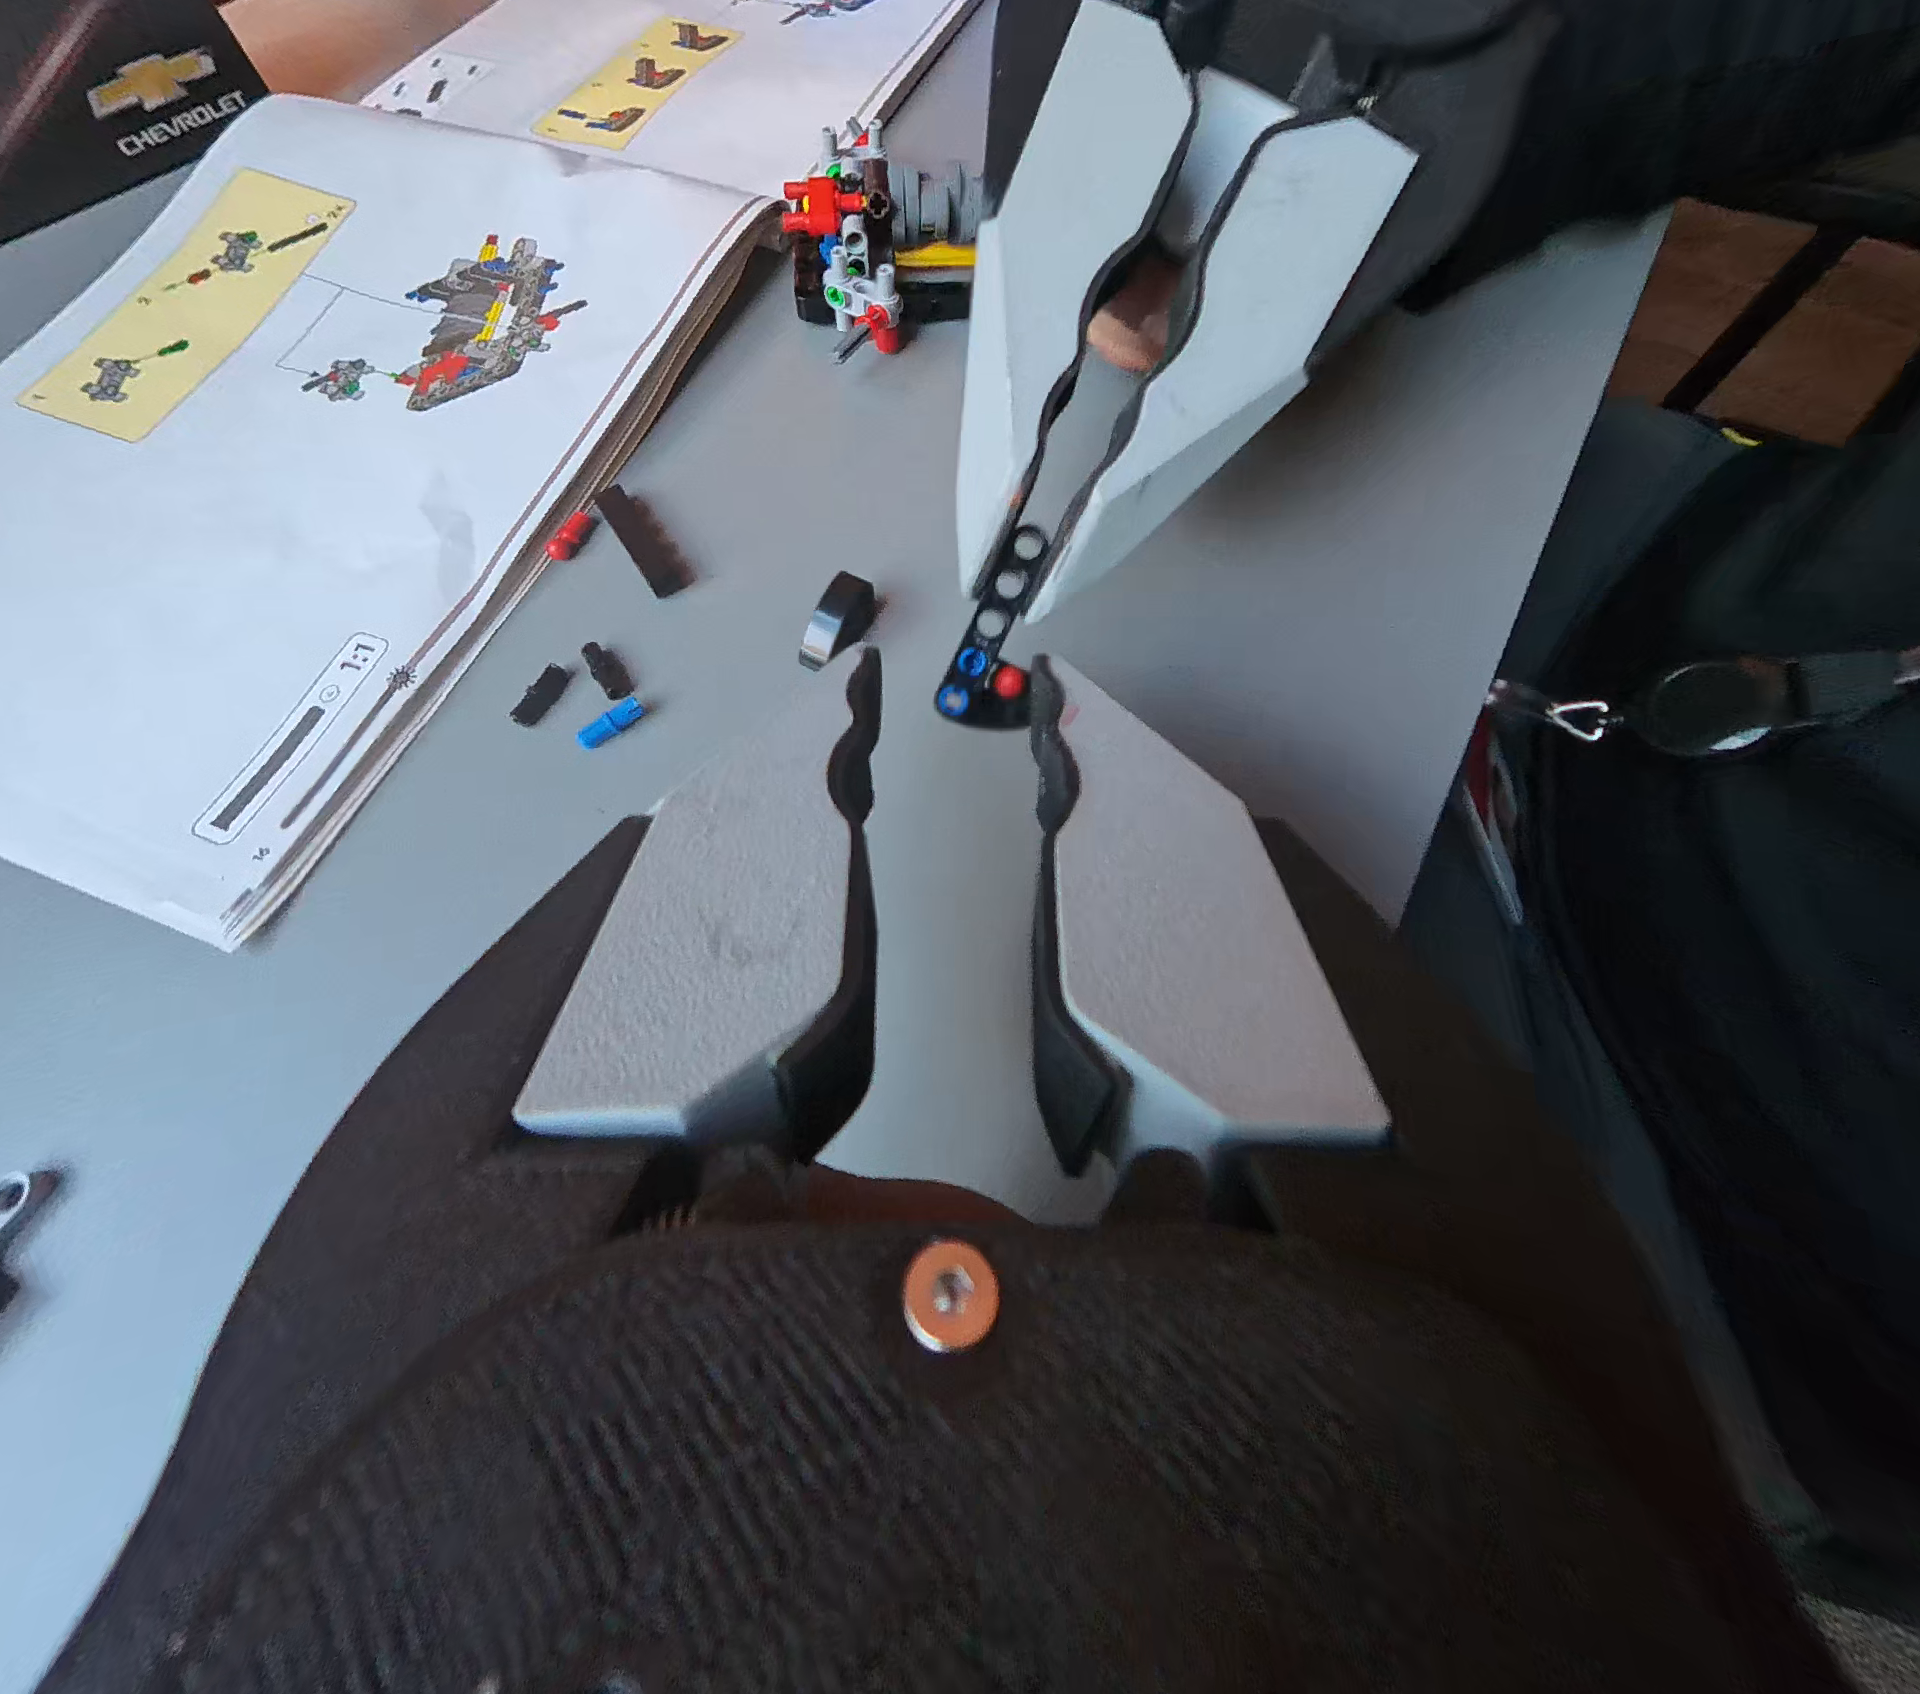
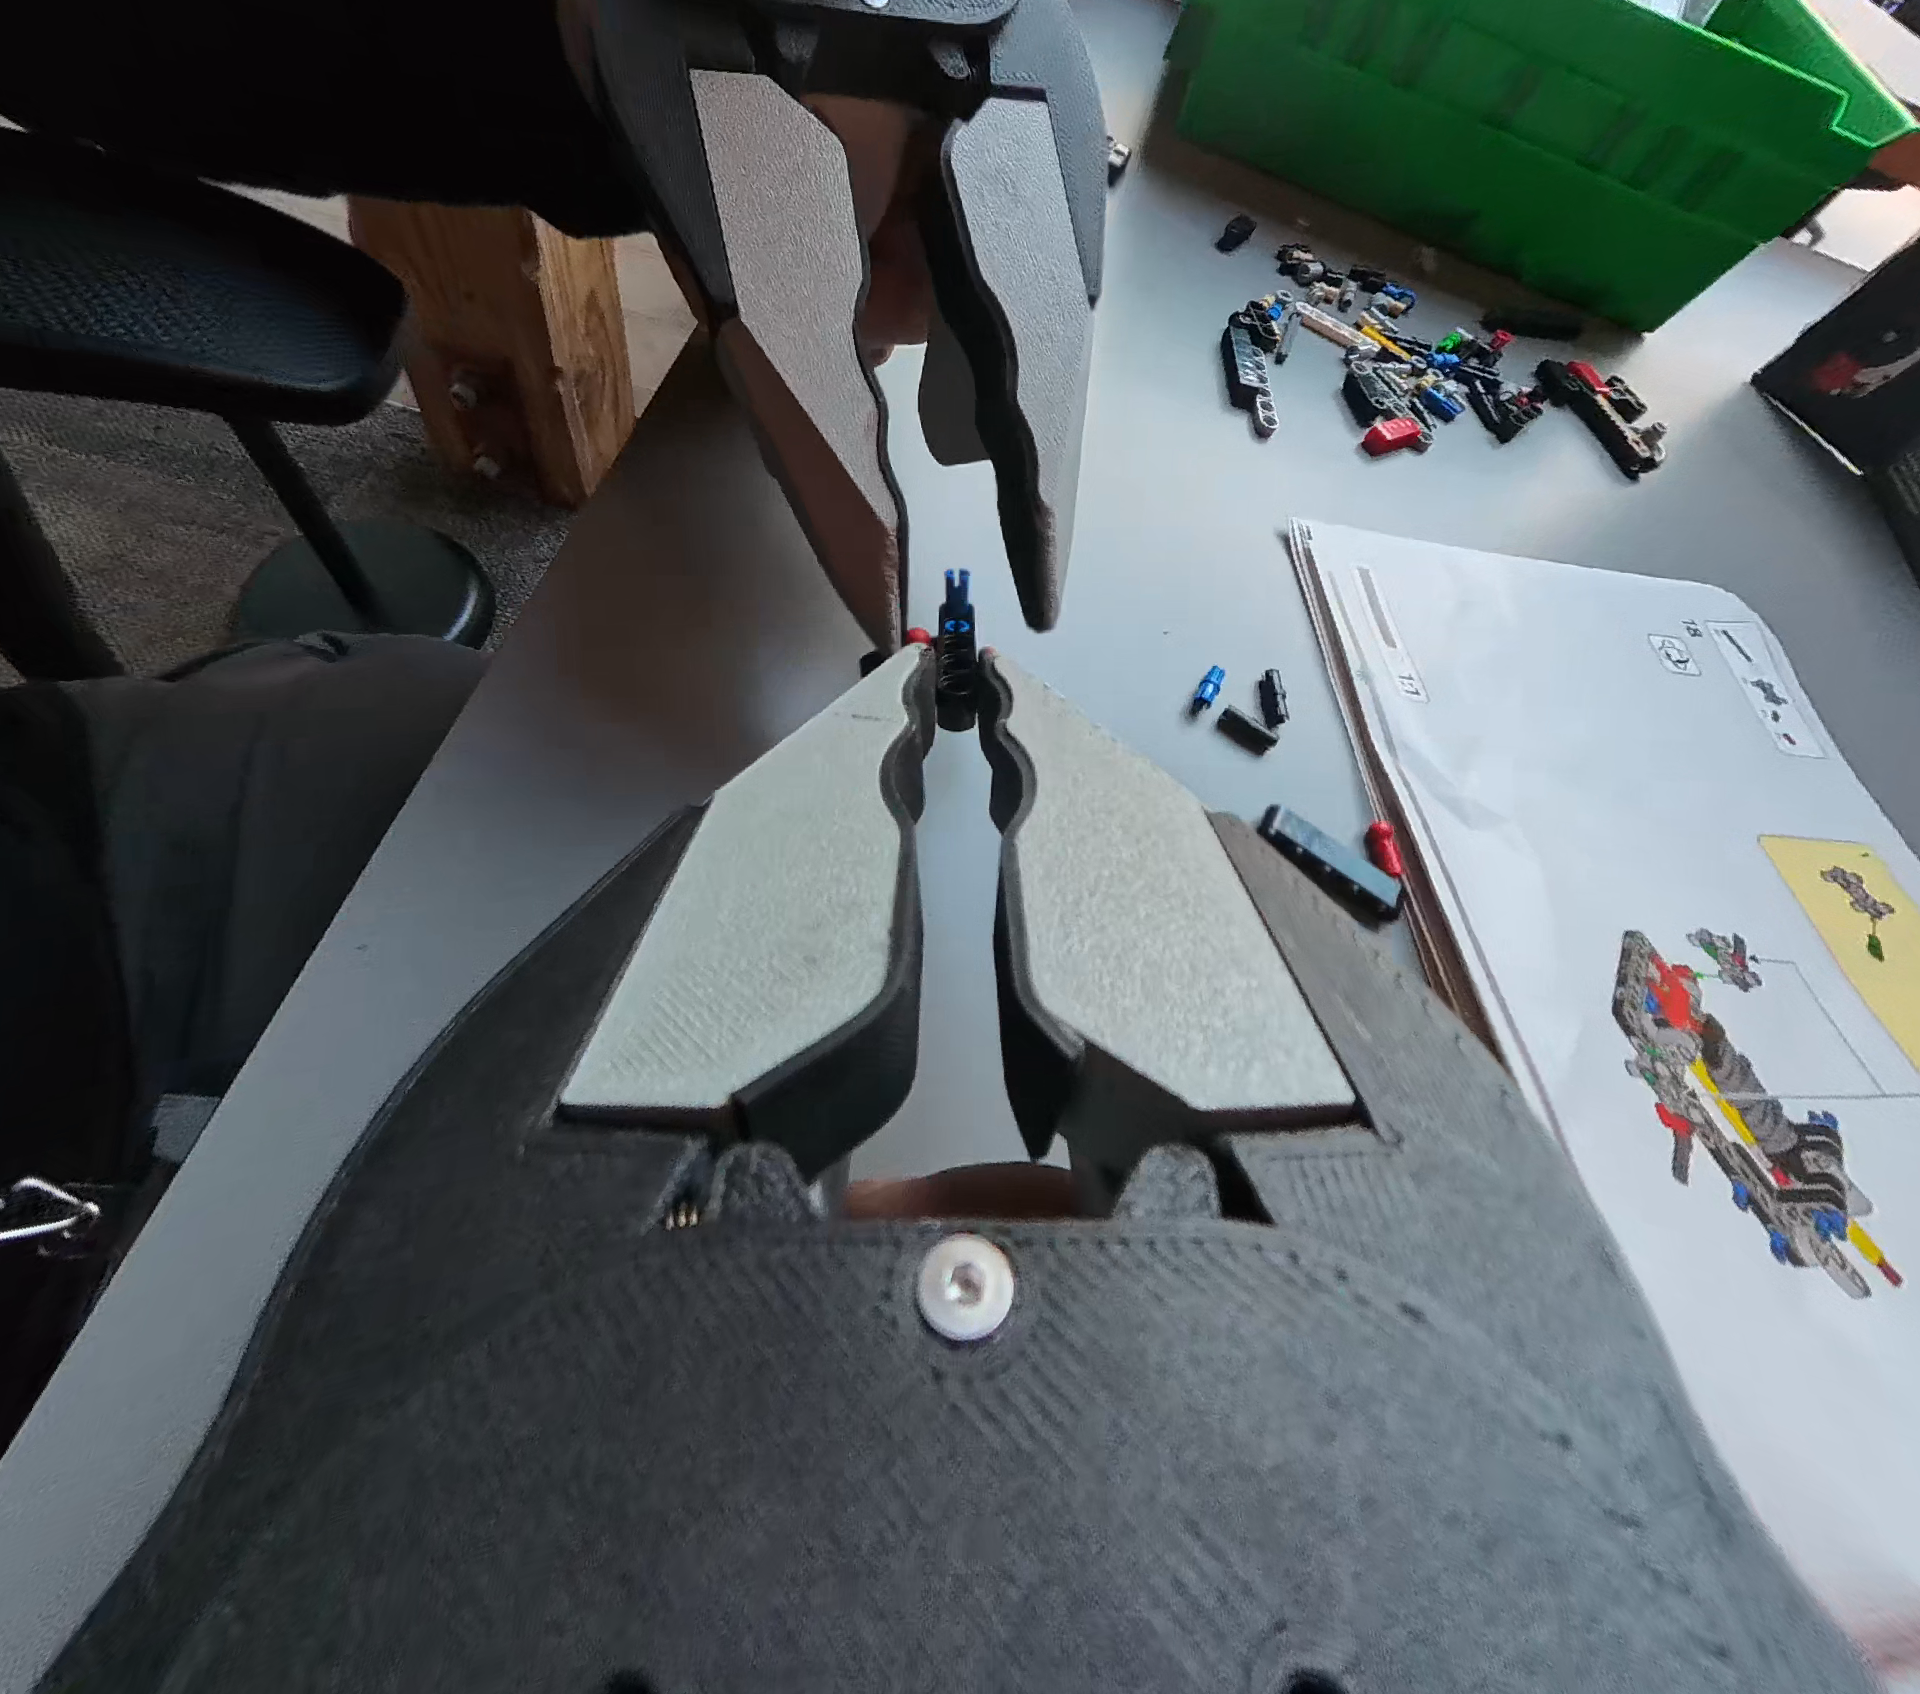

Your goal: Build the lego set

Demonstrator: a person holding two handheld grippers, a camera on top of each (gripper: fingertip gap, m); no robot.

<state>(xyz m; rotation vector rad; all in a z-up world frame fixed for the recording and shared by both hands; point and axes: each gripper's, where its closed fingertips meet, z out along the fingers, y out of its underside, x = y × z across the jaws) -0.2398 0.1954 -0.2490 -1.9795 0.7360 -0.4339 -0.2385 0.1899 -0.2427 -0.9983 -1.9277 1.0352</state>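
My right gripper [image 2: 951, 659] is shut on a black angled beam [image 2: 953, 688] that carries blue pins and a red pin. In the left wrist view the right gripper [image 1: 1008, 597] comes down from the upper right, and the beam [image 1: 985, 657] hangs from its tips just above the grey table [image 1: 1299, 657]. My left gripper [image 1: 956, 676] is open, with its fingertips on either side of the beam's pinned end. It shows from above in the right wrist view [image 2: 963, 621]. A partly built model [image 1: 857, 236] stands by the open instruction booklet [image 1: 312, 501].
Loose parts lie by the booklet: a black brick [image 1: 646, 543], a red pin [image 1: 567, 538], a black curved piece [image 1: 836, 621], two black pins [image 1: 606, 668] and a blue pin [image 1: 610, 725]. A parts pile [image 2: 1434, 371] lies before a green bin [image 2: 1507, 86]. A chair [image 2: 177, 304] stands off the table's edge. Less than 4 cm separates the two grippers' tips. From either gripper's tips it is about 15 cm to the partly built model [image 1: 857, 236].
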